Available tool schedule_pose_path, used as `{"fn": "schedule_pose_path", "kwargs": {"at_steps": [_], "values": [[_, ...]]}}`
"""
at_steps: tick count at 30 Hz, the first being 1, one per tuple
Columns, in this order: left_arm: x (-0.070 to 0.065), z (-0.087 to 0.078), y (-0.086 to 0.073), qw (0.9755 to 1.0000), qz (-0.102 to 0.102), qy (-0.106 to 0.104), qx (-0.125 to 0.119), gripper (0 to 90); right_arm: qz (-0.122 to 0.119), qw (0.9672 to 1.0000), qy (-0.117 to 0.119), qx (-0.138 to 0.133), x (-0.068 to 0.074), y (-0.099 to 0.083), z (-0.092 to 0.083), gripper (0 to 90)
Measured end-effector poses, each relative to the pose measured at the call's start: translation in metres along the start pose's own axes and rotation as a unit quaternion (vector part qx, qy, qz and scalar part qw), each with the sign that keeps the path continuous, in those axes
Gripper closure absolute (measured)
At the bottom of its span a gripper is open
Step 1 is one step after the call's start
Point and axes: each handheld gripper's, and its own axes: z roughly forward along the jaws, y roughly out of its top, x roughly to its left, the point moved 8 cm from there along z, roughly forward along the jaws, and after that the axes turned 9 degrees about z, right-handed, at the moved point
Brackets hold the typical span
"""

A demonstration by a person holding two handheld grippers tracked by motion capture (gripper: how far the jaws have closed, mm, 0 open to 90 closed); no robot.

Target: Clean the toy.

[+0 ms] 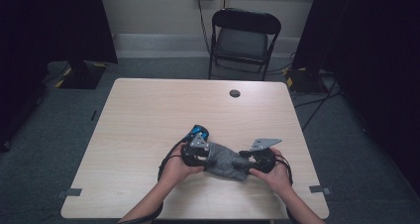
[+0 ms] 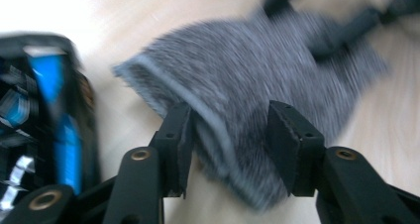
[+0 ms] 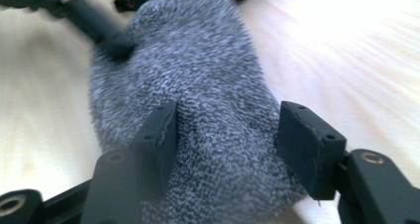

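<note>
**Two claws at a grey sock on the desk**

A grey sock (image 1: 225,160) lies on the light wooden desk (image 1: 148,120), close to the person's edge. It is soft and speckled, and it looks a bit crumpled. One end points to the left hand (image 1: 174,168) and the other end points to the right hand (image 1: 275,174).

The left claw (image 2: 228,135) is at the left end of the sock. In the left gripper view its two black jaws stand partly apart, with the sock's hemmed edge running between them. The left jaw is right at the hem. The right jaw sits over the cloth, but the picture is blurry, so I cannot tell if the jaws are pinching the sock.

The right claw (image 3: 225,135) is at the other end of the sock. In the right gripper view its jaws stand partly apart too. The sock fills the space between them. The left jaw lies against the cloth, and the right jaw is at the sock's edge. I cannot tell if they squeeze it.

A blue and black thing (image 1: 197,133) sits on the desk just beside the left claw. A small dark round spot (image 1: 235,93) is near the far edge of the desk. A black folding chair (image 1: 243,40) stands behind the desk.
</note>
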Motion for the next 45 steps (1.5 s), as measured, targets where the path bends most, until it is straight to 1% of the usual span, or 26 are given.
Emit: {"fn": "schedule_pose_path", "kwargs": {"at_steps": [1,2,5,6,7,8,9,11,12,13,15,18,19,20,21,25,28,30,33,35,36,37,39,43,44,45], "values": [[0.0,0.0,0.0,1.0,0.0,0.0,0.0,55.2,0.0,1.0,0.0,0.0,0.0,0.0,0.0,40.0],[-0.004,0.0,-0.002,1.0,0.001,-0.008,0.002,55.5,0.0,0.9999,-0.011,0.001,-0.007,0.001,0.001,37.5],[-0.012,-0.002,-0.002,0.9997,0.003,-0.023,-0.003,55.4,0.002,0.9998,-0.018,-0.004,-0.013,0.004,0.001,34.7],[-0.012,-0.004,-0.001,0.9998,0.005,-0.02,-0.006,53.6,0.013,0.9998,-0.012,-0.011,-0.015,0.006,0.001,33.0],[-0.01,-0.006,0.001,0.9998,0.009,-0.014,-0.011,53.6,0.013,0.9998,-0.012,-0.011,-0.015,0.006,0.001,33.0],[-0.004,-0.011,0.009,0.9993,0.01,0.0,-0.036,47.7,0.017,0.9996,-0.016,-0.013,-0.017,0.008,-0.001,31.7],[-0.004,-0.011,0.009,0.9993,0.01,0.0,-0.036,45.0,0.017,0.9996,-0.016,-0.013,-0.017,0.008,-0.001,31.7],[0.003,-0.017,0.017,0.9984,0.016,0.007,-0.053,42.3,0.02,0.9996,-0.014,-0.015,-0.018,0.007,-0.004,31.7],[0.006,-0.02,0.026,0.9974,0.025,0.008,-0.067,36.9,0.021,0.9996,-0.01,-0.014,-0.019,0.005,-0.006,31.5],[0.006,-0.02,0.026,0.9974,0.025,0.008,-0.067,36.9,0.021,0.9996,-0.01,-0.014,-0.019,0.005,-0.006,31.5],[0.006,-0.02,0.037,0.9956,0.05,0.005,-0.079,36.8,0.022,0.9996,-0.011,-0.015,-0.02,0.003,-0.008,31.5],[0.002,-0.01,0.044,0.9943,0.081,-0.019,-0.066,34.8,0.032,0.9994,-0.006,-0.014,-0.021,-0.001,-0.008,31.1],[-0.001,-0.003,0.043,0.994,0.089,-0.028,-0.057,34.8,0.032,0.9994,-0.006,-0.014,-0.021,-0.001,-0.008,31.1],[-0.002,0.01,0.037,0.9934,0.103,-0.039,-0.032,34.8,0.036,0.9993,-0.005,-0.013,-0.022,-0.002,-0.008,30.9],[-0.002,0.01,0.037,0.9934,0.103,-0.039,-0.032,34.4,0.036,0.9993,-0.005,-0.013,-0.022,-0.002,-0.008,30.9],[-0.006,0.028,0.023,0.9909,0.119,-0.062,-0.01,32.1,0.043,0.9989,-0.005,-0.018,-0.026,-0.004,-0.012,30.9],[-0.008,0.032,0.019,0.9899,0.127,-0.063,-0.004,32.1,0.047,0.9987,-0.008,-0.019,-0.029,-0.004,-0.014,30.6],[-0.008,0.034,0.018,0.9884,0.138,-0.065,-0.001,34.9,0.059,0.998,-0.008,-0.023,-0.033,-0.004,-0.015,30.5],[-0.009,0.036,0.016,0.9884,0.139,-0.062,-0.005,36.7,0.061,0.9978,-0.009,-0.023,-0.034,-0.005,-0.015,30.3],[-0.01,0.036,0.016,0.9883,0.141,-0.059,-0.007,43.0,0.063,0.9977,-0.009,-0.024,-0.035,-0.006,-0.014,30.4],[-0.011,0.035,0.016,0.9888,0.137,-0.059,-0.006,60.3,0.061,0.9979,-0.011,-0.02,-0.035,-0.006,-0.013,30.3],[-0.011,0.035,0.017,0.9908,0.124,-0.055,-0.006,66.4,0.06,0.9979,-0.012,-0.02,-0.035,-0.006,-0.012,30.1],[-0.01,0.034,0.017,0.9907,0.126,-0.051,0.004,69.1,0.06,0.9979,-0.011,-0.021,-0.035,-0.005,-0.012,30.2],[-0.011,0.032,0.019,0.9929,0.113,-0.036,0.011,75.3,0.06,0.9976,-0.008,-0.034,-0.034,0.001,-0.015,29.7],[-0.011,0.027,0.02,0.9952,0.091,-0.036,0.008,76.0,0.063,0.9969,-0.009,-0.046,-0.034,0.008,-0.019,28.6],[-0.011,0.027,0.02,0.9952,0.091,-0.036,0.008,76.0,0.063,0.9969,-0.009,-0.046,-0.034,0.008,-0.019,28.6]]}}
